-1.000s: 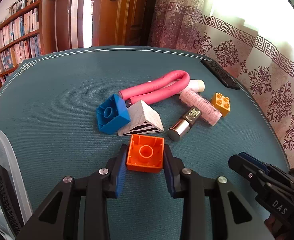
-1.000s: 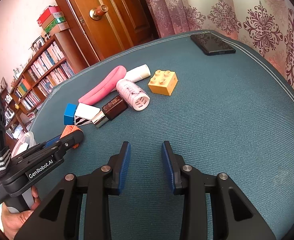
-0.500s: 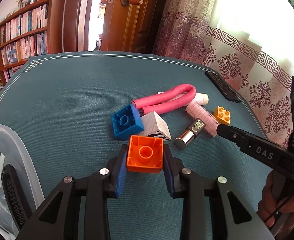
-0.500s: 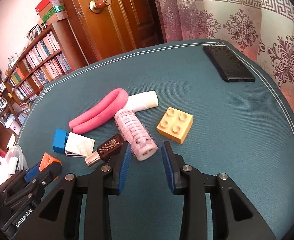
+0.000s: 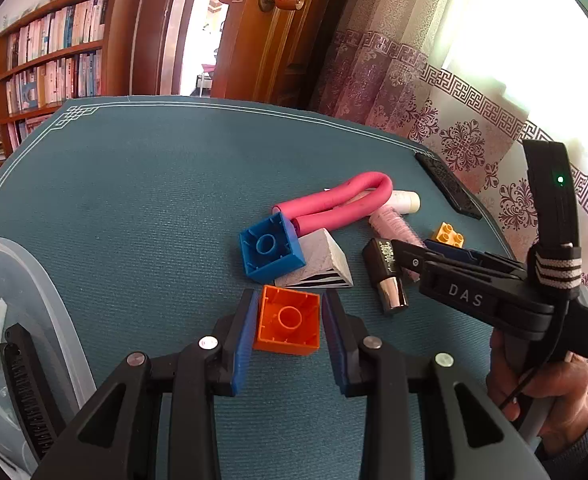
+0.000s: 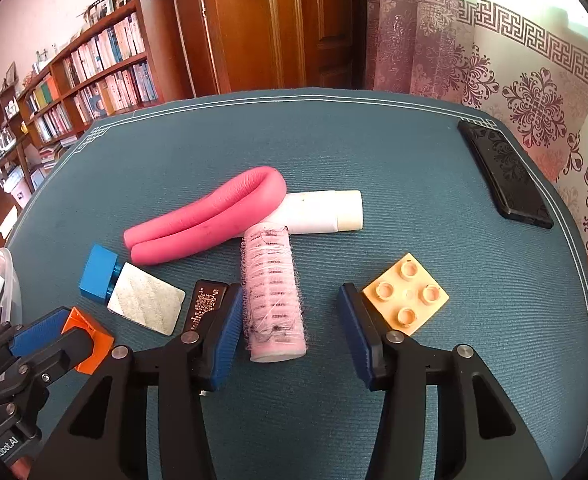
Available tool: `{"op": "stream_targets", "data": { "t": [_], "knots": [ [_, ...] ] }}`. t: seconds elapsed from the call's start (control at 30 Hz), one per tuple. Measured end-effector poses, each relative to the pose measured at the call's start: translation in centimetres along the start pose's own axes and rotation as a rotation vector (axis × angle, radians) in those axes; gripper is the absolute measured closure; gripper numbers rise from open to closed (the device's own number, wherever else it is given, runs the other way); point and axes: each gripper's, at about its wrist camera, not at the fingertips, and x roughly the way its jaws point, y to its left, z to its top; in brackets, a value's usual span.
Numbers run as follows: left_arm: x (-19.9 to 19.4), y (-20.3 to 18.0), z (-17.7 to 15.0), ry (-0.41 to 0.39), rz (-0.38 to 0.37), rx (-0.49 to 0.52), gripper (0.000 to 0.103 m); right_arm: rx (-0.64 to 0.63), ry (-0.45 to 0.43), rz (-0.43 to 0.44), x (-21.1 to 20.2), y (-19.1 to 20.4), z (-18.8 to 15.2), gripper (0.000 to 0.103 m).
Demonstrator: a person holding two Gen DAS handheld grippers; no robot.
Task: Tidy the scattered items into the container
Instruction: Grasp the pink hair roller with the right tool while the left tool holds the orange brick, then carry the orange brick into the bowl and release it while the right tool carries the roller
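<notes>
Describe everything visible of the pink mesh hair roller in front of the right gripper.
The pink hair roller is a pale pink cylinder wrapped in netting, with dark hairs caught in it. It lies on its side on the teal table, open end toward the camera. Its far end meets the white tube and the pink foam curler. The open right gripper straddles it without closing.

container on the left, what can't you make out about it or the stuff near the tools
- Container: left wrist view, cut off by the frame edge and left tool; contents unclear.
- Lipstick: right wrist view, lower end hidden behind right tool.
- Orange block: right wrist view, mostly hidden by the left tool's fingers.
- Yellow block: left wrist view, partly behind the right tool.
</notes>
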Motion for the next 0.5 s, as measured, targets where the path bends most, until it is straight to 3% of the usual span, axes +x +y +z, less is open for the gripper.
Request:
{"op": "stream_targets", "data": {
  "t": [0.07,0.1,0.2,0.5],
  "knots": [
    [0.1,0.1,0.0,0.003,-0.01,-0.009,0.066,0.01,0.002,-0.02,0.2,0.2,0.2,0.052],
    [0.0,0.2,0.0,0.003,-0.016,-0.013,0.066,0.021,0.003,-0.026,0.3,0.1,0.2,0.061],
    [-0.2,0.4,0.2,0.004,-0.057,-0.031,0.066,0.035,0.012,-0.013,0.2,0.4,0.1,0.071],
    [-1.7,1.1,0.8,-0.026,-0.115,-0.064,0.066,0.133,-0.032,0.023,-4.0,0.8,-1.7,0.072]
  ]
}}
